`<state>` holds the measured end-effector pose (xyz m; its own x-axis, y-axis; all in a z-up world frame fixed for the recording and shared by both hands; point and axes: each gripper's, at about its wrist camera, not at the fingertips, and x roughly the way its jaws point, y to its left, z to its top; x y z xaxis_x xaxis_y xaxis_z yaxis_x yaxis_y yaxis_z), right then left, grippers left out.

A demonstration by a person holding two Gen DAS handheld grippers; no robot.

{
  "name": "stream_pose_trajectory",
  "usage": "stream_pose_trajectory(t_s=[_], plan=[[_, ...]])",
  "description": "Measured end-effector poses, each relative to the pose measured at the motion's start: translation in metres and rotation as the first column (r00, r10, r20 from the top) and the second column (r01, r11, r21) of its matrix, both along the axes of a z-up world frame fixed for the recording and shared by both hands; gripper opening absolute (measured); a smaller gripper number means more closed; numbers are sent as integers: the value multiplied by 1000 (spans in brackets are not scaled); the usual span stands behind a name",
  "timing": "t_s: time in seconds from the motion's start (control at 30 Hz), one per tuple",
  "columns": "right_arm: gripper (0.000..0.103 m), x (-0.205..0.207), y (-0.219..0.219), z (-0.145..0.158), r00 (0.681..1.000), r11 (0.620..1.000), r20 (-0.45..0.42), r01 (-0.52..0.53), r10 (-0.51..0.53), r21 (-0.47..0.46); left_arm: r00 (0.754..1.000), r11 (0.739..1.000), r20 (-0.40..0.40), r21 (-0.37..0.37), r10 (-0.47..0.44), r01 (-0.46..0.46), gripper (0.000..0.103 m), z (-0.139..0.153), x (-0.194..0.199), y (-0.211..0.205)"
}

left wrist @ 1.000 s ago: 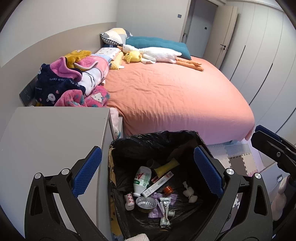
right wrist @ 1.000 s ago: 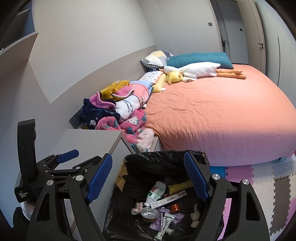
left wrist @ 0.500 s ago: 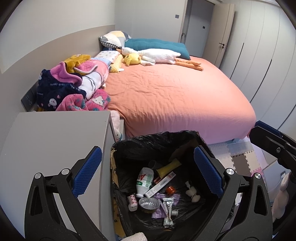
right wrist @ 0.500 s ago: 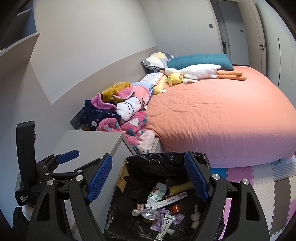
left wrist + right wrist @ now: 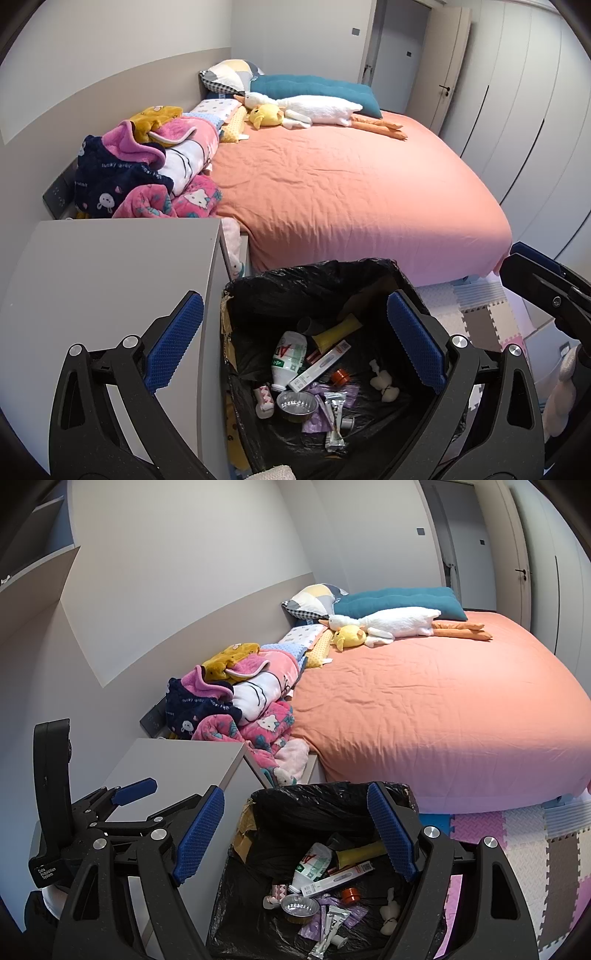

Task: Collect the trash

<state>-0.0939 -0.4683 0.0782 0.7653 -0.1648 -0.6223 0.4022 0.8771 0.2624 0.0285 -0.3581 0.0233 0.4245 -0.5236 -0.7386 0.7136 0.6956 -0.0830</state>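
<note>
Both tools, left tool [image 5: 293, 349] and right tool [image 5: 295, 834], hover wide open, empty, above the trash bin [image 5: 314, 280].

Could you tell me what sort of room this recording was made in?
Most likely a child's bedroom at home. A large bed with an orange cover holds a plush goose and a pile of cartoon-print blankets, and a bin lined with a black bag stands at its foot.

a glossy, crinkled black plastic bin liner [image 5: 317, 284] holds a shiny round foil cup [image 5: 297, 405] and a smooth white plastic bottle [image 5: 289, 354], left of it stands a matt grey smooth-topped cabinet [image 5: 110, 280], and beyond lies a creased salmon cloth bedsheet [image 5: 351, 195] beside fluffy pink fleece blankets [image 5: 177, 162].
</note>
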Motion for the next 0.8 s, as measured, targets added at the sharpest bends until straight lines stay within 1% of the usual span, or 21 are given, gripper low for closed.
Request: stream_pose_trajectory(t_s=[0.5,0.63,0.8], plan=[[80,-2,0,0,1000,1000,0,0,0,-1,1000,1000,3,12,2,-2,96,0,-2,-2],[80,-2,1,0,1000,1000,-1,-1,1,-1,1000,1000,27,12,1,-2,96,0,-3,-2],[80,-2,2,0,1000,1000,-1,0,0,2,1000,1000,10,10,9,-9,96,-1,-2,-1]])
